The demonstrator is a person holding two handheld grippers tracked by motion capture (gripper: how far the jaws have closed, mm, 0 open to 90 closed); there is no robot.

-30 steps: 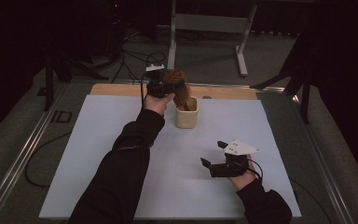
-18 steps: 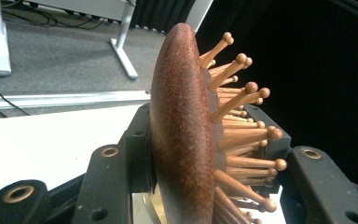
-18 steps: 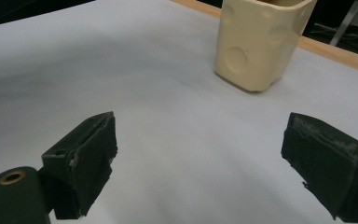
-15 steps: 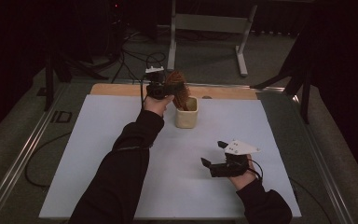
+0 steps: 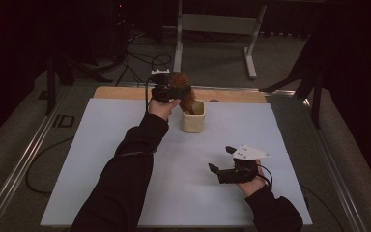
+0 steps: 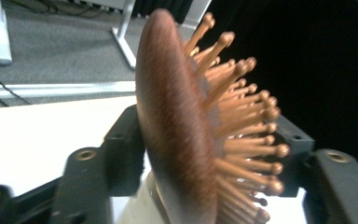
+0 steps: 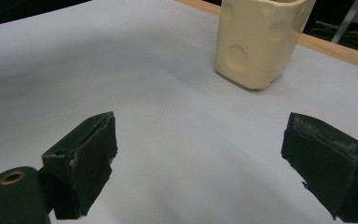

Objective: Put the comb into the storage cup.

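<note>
**Hairbrush held over the cup at the far edge of the table**

The room was dark, with grey carpet, loose cables and a metal frame standing beyond a table [image 5: 101, 159] covered by a pale sheet; a strip of bare wood showed along its far edge. Near that far edge stood a cream cup [image 5: 193, 117] with round dimples in its sides – the right gripper view showed it [image 7: 259, 42] upright on the sheet, well ahead of that gripper's jaws.

The left gripper [image 5: 166, 92] was raised just beside the cup, on its left in the high view, with the person's dark sleeve stretching up to it from the bottom of the frame. Its jaws were clamped on a brown wooden hairbrush [image 5: 182, 87]. In the left gripper view the brush head [image 6: 177, 140] stood on edge between the two black jaws, the smooth back toward the left one and the ball-tipped pins toward the right. In the high view the handle end of the brush reached down into the mouth of the cup; whether it touched the bottom could not be told.

The right gripper [image 5: 222, 166] sat low over the sheet in the near right part of the table, well apart from the cup and from the other hand. Its jaws were spread wide with nothing between them – just bare sheet seen from its own camera [image 7: 200, 158]
</note>
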